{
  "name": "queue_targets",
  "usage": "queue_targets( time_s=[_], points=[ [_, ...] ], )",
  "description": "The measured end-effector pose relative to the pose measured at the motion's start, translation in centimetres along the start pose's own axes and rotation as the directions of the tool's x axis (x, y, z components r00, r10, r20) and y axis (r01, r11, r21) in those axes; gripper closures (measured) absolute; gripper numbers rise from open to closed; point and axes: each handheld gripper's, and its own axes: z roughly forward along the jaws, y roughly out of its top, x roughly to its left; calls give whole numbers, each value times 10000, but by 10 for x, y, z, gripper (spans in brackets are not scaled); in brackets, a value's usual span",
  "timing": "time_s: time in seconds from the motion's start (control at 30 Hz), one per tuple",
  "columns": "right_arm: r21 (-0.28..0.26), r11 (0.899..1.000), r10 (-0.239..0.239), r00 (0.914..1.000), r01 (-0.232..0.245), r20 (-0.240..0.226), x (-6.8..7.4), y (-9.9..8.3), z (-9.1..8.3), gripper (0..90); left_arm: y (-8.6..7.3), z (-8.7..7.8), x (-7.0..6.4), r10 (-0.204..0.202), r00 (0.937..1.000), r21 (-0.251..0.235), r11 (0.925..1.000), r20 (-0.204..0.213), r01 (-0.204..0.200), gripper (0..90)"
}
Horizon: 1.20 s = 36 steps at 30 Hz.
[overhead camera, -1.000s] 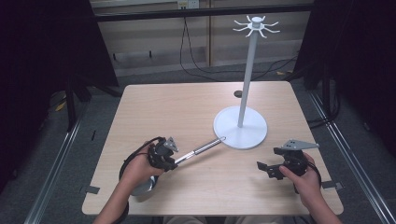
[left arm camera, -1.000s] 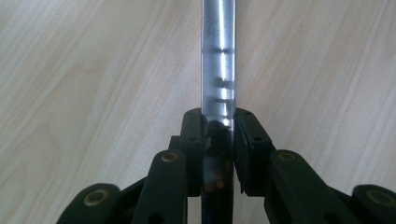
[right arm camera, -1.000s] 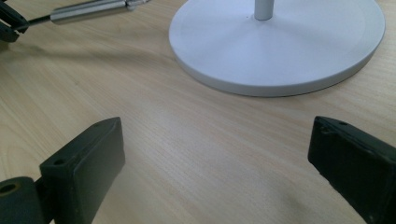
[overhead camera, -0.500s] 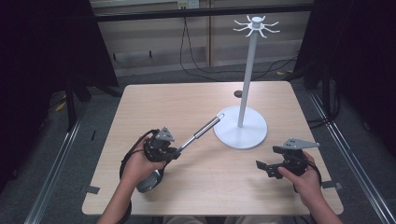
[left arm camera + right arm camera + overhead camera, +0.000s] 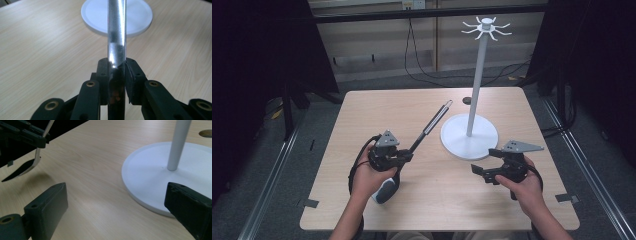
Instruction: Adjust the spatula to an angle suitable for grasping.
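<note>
The left hand-held gripper (image 5: 404, 156) clamps the handle of a long utensil (image 5: 430, 125), apparently a ladle or spatula, whose handle end has swung up off the white stand's base (image 5: 469, 137) within the past second and now points up and away over the tabletop (image 5: 377, 110), its bowl end hanging low beside the person's left hand (image 5: 371, 176). The lift suggests the utensil is being readied for hanging on the hooks (image 5: 486, 27) atop the stand's pole (image 5: 475, 90), though the handle tip is well below them. The right hand-held gripper (image 5: 482, 171) hovers with jaws spread wide, holding nothing, just beside the base's near rim. A dark round hole (image 5: 467, 100) sits in the tabletop behind the base. The pole stands between utensil and far hooks.
</note>
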Motion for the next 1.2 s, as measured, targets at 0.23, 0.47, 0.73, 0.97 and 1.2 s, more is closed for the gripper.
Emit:
queue_targets(
  time_s=[0.23,0.47,0.73,0.97,1.2],
  points=[
    [-245,9997,-48,9997,42,-222,20,21,19,127,0,3,-8,-293,9996,-536,9981,-5,292,753],
    [-366,9991,186,9991,-200,-387,34,38,34,168,2,8,-12,-500,9987,-722,9962,-43,496,753],
    [-615,9952,717,9948,-762,-724,58,57,58,300,5,12,-20,-449,9988,-1089,9932,-217,423,753],
    [-867,9912,958,9938,-1004,-562,67,68,70,429,7,15,-25,-374,9990,-1116,9932,-246,345,752],
    [-920,9873,1250,9906,-1297,-552,68,69,78,473,9,16,-28,-345,9993,-1215,9921,-170,322,752]
  ],
)
